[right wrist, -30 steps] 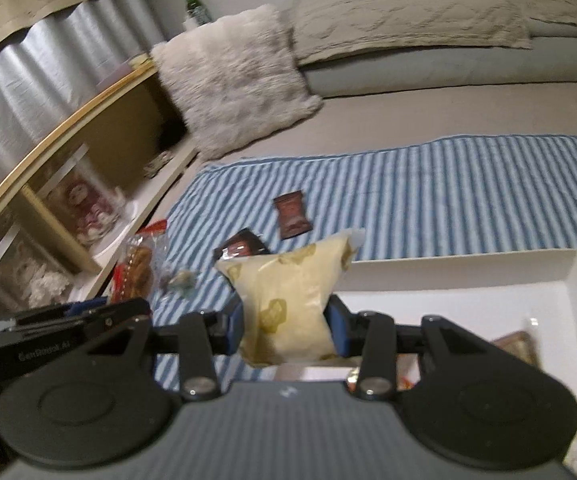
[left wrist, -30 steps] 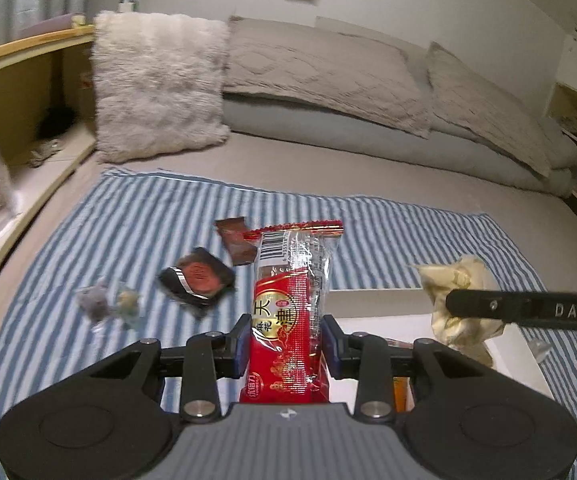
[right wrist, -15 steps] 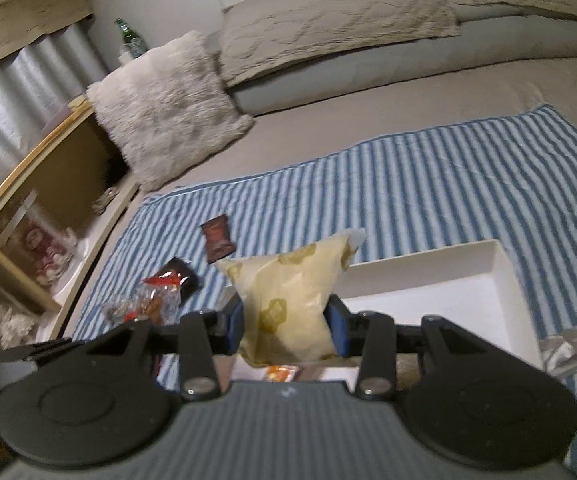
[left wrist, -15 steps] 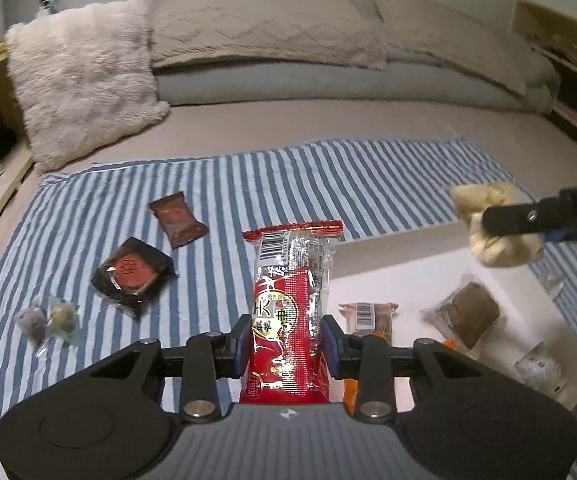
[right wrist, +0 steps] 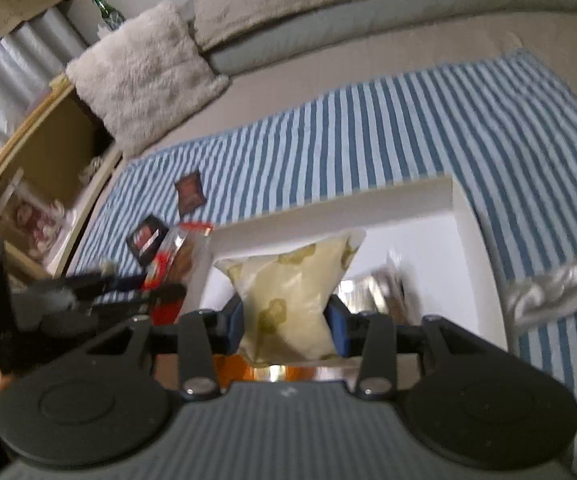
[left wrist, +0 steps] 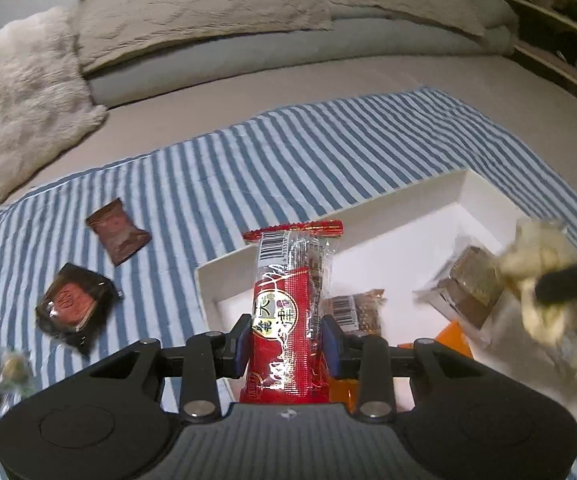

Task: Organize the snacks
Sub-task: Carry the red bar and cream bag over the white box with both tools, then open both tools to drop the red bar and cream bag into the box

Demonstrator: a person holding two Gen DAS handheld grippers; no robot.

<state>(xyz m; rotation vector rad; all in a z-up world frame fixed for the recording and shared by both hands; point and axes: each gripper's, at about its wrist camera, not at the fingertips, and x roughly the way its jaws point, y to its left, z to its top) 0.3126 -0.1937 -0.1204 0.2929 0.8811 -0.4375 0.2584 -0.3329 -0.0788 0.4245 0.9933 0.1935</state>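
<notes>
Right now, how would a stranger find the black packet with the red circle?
Find the blue striped cloth on the bed, left of the white box. Two dark packets lie there; it is the nearer black packet, not the brown packet.

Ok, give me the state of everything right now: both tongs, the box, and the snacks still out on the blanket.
Left tongs: shut on red packet, above the box's near corner.
Right tongs: shut on yellow bag, over the box.
White box: open, several snacks inside.
Brown sachet: loose on striped blanket.
Dark round-print packet: loose on blanket.
Small wrapped candies: loose on blanket, blurred.
Silver wrapper: crumpled, outside the box.
</notes>
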